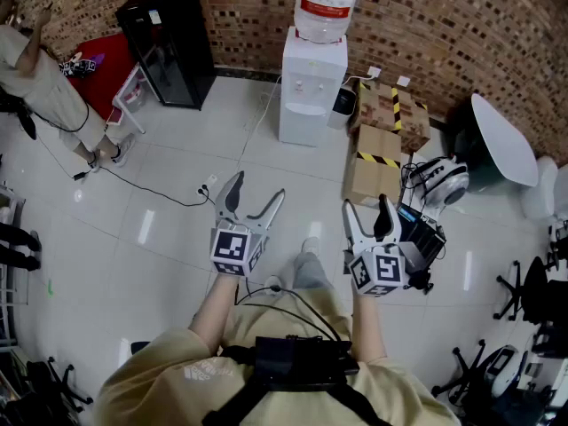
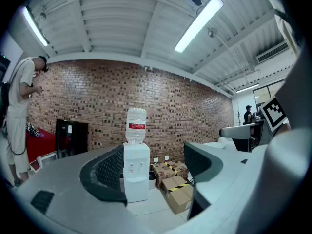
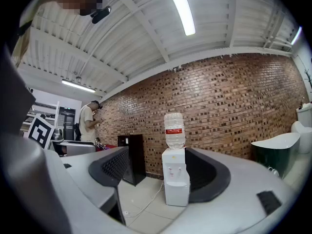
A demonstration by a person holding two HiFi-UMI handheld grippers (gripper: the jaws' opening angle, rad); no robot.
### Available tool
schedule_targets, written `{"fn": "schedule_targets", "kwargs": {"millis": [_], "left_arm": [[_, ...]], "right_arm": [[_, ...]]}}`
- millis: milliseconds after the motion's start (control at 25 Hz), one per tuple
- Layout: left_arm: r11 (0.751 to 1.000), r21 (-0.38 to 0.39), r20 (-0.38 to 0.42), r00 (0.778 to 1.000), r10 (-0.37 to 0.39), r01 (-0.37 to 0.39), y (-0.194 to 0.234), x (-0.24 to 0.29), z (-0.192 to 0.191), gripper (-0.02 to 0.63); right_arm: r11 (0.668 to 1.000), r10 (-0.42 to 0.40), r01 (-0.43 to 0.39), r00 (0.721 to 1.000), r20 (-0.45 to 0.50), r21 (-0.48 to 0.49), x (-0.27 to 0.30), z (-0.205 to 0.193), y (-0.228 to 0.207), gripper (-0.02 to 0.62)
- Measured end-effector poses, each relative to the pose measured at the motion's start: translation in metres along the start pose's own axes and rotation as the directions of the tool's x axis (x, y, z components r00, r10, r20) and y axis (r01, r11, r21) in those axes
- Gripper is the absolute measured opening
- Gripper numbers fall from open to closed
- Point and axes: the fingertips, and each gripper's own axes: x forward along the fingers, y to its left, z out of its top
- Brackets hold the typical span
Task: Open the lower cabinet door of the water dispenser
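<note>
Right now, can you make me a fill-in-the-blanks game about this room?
1. The bottle on the dispenser has a ___ label.
2. The wall behind the dispenser is made of ___.
3. The boxes beside the dispenser carry yellow and ___ tape.
4. The left gripper and the right gripper hold ___.

Missing words: red; brick; black; nothing.

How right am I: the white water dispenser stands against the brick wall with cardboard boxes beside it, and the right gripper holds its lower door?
One thing is wrong: the right gripper holds nothing. The right gripper view shows its jaws apart and empty, the water dispenser well ahead. It does stand against the brick wall, cardboard boxes beside it.
</note>
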Motion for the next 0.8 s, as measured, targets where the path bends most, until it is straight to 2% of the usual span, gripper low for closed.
{"fn": "schedule_targets", "kwargs": {"millis": [440,800], "left_arm": [[1.0,0.001,-0.06,0.998,0.026,-0.026,0.03,0.118,-0.024,0.382],[0.998,-0.029,-0.087,0.995,0.05,-0.053,0.055,0.229,-0.018,0.382]], "right_arm": [[0.998,0.04,-0.037,0.998,-0.05,0.049,0.112,-0.039,-0.069,0.387],[0.996,0.074,-0.07,0.993,-0.088,0.052,0.21,-0.038,-0.133,0.387]]}}
